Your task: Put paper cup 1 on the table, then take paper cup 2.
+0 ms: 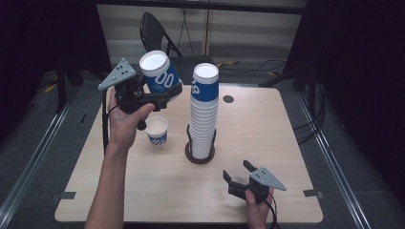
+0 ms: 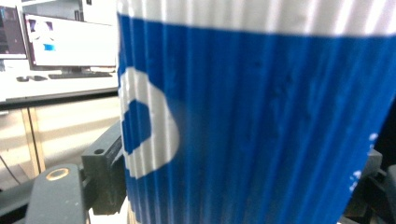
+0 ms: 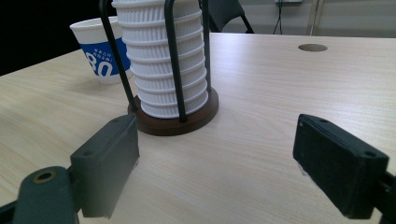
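My left gripper [image 1: 168,89] is raised above the table's back left and is shut on a blue-and-white ribbed paper cup [image 1: 159,71], tilted with its mouth up. In the left gripper view the cup's blue wall [image 2: 261,126] sits between the jaws. A tall stack of the same cups [image 1: 204,109] stands in a dark round holder [image 1: 199,156] at mid-table, also seen as the stack [image 3: 163,56] in its wire holder [image 3: 175,122]. A single cup [image 1: 157,130] stands upright left of the stack, and shows as a cup [image 3: 100,51]. My right gripper [image 1: 237,174] rests low at the front right, open and holding nothing.
The wooden table [image 1: 267,143] has a round cable hole [image 1: 228,99] at its back right. A black folding chair [image 1: 157,36] stands behind the table. Monitors and a keyboard on a desk [image 2: 60,51] appear in the left gripper view.
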